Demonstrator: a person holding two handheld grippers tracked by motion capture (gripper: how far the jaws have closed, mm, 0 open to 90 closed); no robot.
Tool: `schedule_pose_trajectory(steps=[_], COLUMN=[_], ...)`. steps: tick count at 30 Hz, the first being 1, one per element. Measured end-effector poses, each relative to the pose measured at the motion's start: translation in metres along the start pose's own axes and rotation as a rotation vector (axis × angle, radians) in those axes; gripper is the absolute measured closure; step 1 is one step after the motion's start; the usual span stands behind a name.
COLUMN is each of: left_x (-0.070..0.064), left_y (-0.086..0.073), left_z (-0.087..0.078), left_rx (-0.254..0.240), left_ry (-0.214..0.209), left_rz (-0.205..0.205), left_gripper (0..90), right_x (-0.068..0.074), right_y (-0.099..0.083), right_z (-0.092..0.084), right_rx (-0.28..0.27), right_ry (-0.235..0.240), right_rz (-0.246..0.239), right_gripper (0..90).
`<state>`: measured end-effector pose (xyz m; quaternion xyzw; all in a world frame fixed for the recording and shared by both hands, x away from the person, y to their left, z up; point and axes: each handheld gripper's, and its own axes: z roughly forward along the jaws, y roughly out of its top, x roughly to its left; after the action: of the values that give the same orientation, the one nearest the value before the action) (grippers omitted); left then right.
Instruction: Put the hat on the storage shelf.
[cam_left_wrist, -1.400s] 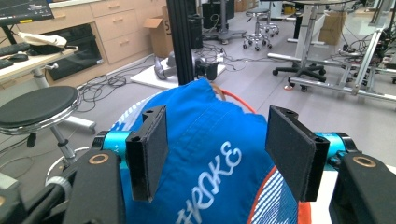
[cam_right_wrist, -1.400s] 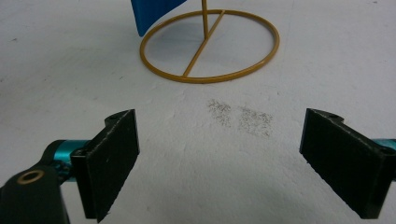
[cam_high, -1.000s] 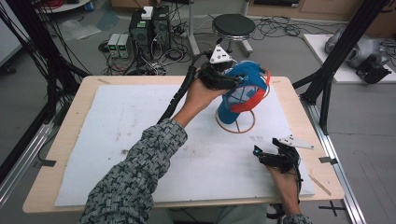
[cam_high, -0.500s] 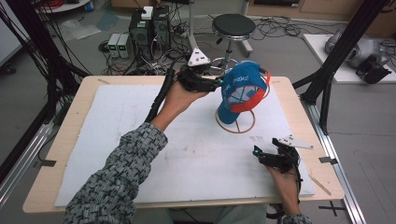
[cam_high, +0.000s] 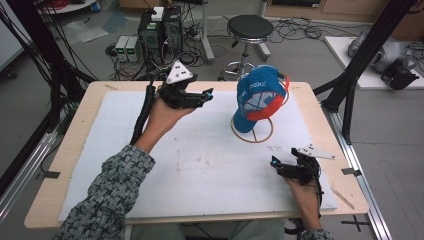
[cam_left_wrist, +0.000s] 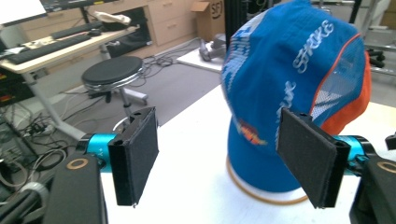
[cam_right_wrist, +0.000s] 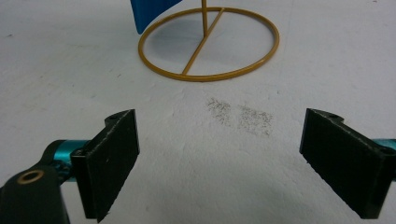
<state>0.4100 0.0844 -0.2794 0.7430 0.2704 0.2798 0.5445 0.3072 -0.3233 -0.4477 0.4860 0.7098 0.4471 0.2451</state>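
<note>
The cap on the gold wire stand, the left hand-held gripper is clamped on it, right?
No. The cap does sit on the gold wire stand, but the left hand-held gripper is open and apart from it, as the high view shows.

Left gripper (cam_high: 200, 96) pulled off cap (cam_high: 260, 97), moved left, jaws just opening, empty.

Blue cap (cam_high: 259, 97) with orange brim and white lettering is sitting tilted on gold wire stand (cam_high: 252, 133), standing on tabletop's far right area.
</note>
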Motion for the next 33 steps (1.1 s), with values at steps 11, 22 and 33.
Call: schedule_pose_trajectory(steps=[11,22,33], left_x=[0.016,0.028,0.034], left_y=[-0.048,-0.096,-0.139], left_z=[-0.047,-0.098,-0.142], left_rx=[0.010,-0.028,-0.048], left_ry=[0.090,0.174,0.255], left_rz=[-0.068,-0.119,-0.165], left_gripper=[24.3,19.6,19.7], right_x=[-0.001,0.003,0.003], right_y=[0.000,0.003,0.004], right_z=[0.000,0.003,0.005], right_rx=[-0.011,-0.015,-0.016], right_ry=[-0.006,-0.003,-0.005], right_rz=[0.014,0.013,0.014], right_gripper=[10.9,10.9,10.9])
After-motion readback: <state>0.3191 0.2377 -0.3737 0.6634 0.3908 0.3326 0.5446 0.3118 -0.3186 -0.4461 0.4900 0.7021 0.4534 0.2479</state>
